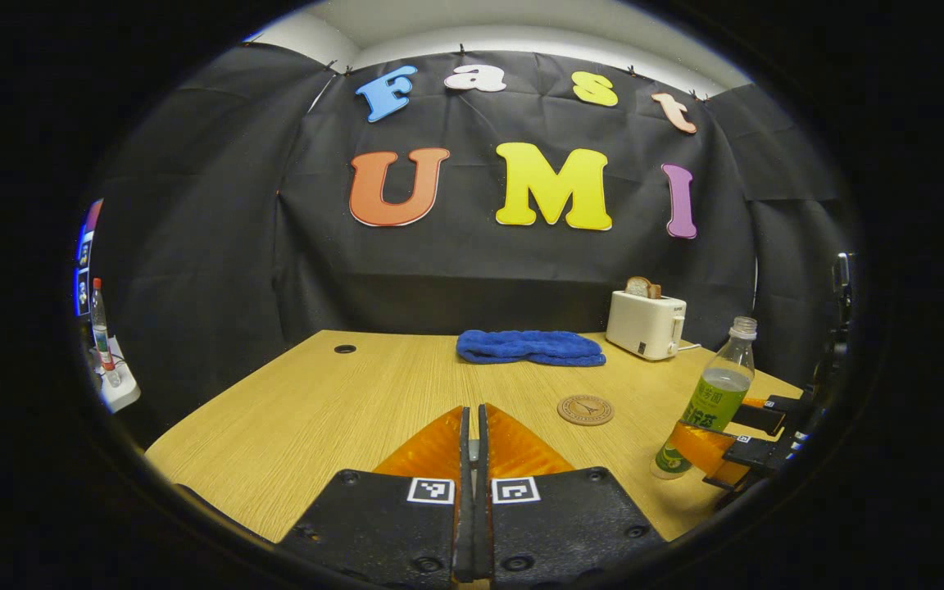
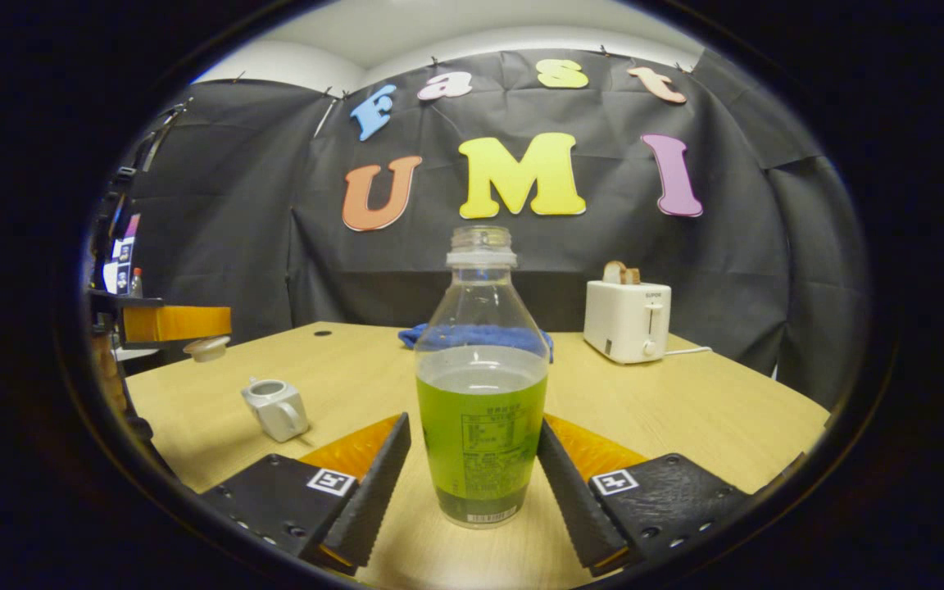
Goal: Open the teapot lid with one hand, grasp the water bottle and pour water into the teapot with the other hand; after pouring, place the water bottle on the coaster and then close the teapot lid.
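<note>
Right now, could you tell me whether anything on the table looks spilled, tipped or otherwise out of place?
Nothing stands out. The water bottle stands upright and uncapped between the fingers of the right gripper, with no spill on the table. The teapot sits open, its lid held up at the left gripper.

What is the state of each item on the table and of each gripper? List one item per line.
Teapot: open, lid off.
Lid: lifted, held by left gripper.
Bottle: upright on the table, uncapped, about half full.
Right gripper: fingers around the bottle, contact unclear.
Coaster: bare.
Toaster: bread in its slot.
Cloth: bunched at the table's back.
</note>
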Demonstrator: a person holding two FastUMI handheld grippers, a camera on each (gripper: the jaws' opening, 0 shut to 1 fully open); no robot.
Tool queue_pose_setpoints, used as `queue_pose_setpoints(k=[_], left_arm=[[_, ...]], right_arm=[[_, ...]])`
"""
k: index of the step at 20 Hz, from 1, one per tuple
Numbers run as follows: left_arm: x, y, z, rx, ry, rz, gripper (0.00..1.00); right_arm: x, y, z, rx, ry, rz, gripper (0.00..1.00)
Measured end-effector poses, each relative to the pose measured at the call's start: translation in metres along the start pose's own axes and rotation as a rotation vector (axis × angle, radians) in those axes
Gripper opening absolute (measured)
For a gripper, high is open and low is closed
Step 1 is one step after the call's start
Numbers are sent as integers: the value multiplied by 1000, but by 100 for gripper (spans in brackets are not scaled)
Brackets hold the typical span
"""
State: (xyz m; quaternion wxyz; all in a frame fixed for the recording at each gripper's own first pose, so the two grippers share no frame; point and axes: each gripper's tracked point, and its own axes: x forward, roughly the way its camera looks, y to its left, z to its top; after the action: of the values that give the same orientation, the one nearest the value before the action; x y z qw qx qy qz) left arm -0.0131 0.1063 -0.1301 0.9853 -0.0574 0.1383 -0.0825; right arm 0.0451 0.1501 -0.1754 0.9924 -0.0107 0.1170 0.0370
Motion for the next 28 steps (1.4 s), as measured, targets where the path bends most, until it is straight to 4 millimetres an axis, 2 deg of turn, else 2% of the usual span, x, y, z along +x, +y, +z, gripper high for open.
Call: queue_pose_setpoints(k=[1, 3, 5, 8, 11, 16, 21, 28], left_arm=[[-1, 0, -2, 5, 6, -3, 3], [-3, -2, -5, 8, 13, -9, 3], [-4, -1, -8, 7, 22, -13, 3], [-10, -2, -5, -2, 21, -24, 3], [-18, -3, -1, 5, 2, -37, 3], [-34, 0, -6, 14, -11, -43, 3], [-54, 19, -11, 30, -27, -25, 3], [-63, 39, -21, 20, -32, -15, 2]], right_arm=[[2, 0, 1, 0, -2, -2, 80], [2, 1, 1, -10, -4, 3, 75], [1, -1, 2, -20, 4, -3, 74], [-7, 0, 15, -65, 5, -19, 72], [-16, -4, 33, -195, -7, -49, 72], [-18, -10, 48, -377, 8, -91, 72], [-6, -10, 52, -559, 36, -134, 73], [23, 18, 46, -884, 67, -157, 73]])
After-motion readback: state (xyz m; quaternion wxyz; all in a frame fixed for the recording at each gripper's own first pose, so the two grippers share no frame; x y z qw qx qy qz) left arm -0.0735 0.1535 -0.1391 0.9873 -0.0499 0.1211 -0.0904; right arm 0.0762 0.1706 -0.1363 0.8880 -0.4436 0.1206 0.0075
